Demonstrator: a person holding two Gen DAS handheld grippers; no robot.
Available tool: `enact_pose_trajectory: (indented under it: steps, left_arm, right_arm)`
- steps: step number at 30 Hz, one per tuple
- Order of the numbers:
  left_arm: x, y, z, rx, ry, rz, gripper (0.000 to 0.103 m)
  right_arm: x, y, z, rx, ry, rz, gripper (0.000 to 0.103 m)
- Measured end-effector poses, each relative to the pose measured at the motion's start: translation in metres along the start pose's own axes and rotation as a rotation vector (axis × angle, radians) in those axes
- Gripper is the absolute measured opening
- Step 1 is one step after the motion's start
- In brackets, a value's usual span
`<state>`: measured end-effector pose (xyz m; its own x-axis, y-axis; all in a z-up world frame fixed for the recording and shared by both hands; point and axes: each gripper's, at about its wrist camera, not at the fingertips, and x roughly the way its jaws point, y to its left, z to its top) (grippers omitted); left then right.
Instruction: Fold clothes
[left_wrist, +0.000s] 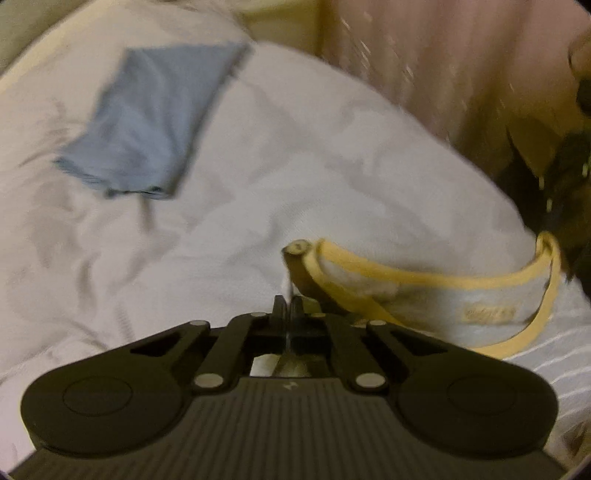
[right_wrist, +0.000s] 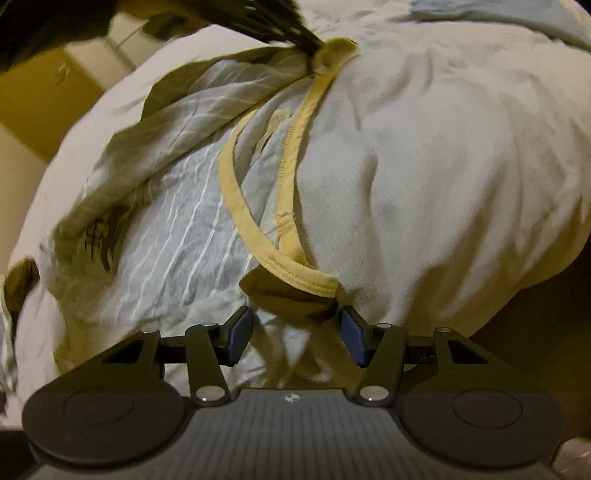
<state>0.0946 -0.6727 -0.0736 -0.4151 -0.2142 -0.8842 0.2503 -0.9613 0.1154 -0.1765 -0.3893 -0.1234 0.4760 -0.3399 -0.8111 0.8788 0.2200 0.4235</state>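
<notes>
Right now my left tongs (left_wrist: 287, 302) pinch the yellow-trimmed striped shirt (right_wrist: 177, 221) at its shoulder, my right tongs (right_wrist: 295, 328) wide at the collar. It lies rumpled on the bed (left_wrist: 258, 166); I'd judge spreading comes next.

One striped shirt (right_wrist: 177, 206), one folded blue cloth (left_wrist: 147, 122), two grippers (left_wrist: 288, 306) (right_wrist: 297, 332).
</notes>
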Motion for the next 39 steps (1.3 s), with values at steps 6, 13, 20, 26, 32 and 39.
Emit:
enact_pose_trajectory:
  steps: [6,13,20,26,32,39]
  left_arm:
    - [-0.073,-0.016,-0.016,-0.123,-0.078,0.129,0.000]
    - [-0.158,-0.034,-0.035,-0.266,-0.170,0.280,0.000]
    - [-0.283,-0.064,-0.042,-0.457,-0.297,0.497,0.000]
    - [-0.383,-0.122,-0.024,-0.559,-0.395,0.689,0.000]
    - [-0.450,-0.202,0.017,-0.642,-0.446,0.863,0.000]
    - [-0.501,-0.273,0.083,-0.698,-0.486,1.049,0.000]
  right_arm:
    - [-0.010,-0.004,-0.006,0.106,-0.053,-0.013,0.017]
    - [-0.068,0.024,0.014,0.065,-0.122,-0.050,0.003]
    - [-0.171,0.066,0.083,-0.156,-0.293,-0.149,0.003]
    - [-0.262,0.111,0.140,-0.389,-0.442,-0.230,0.002]
    - [-0.331,0.136,0.168,-0.614,-0.528,-0.251,0.002]
    - [-0.419,0.134,0.183,-0.765,-0.658,-0.195,0.001]
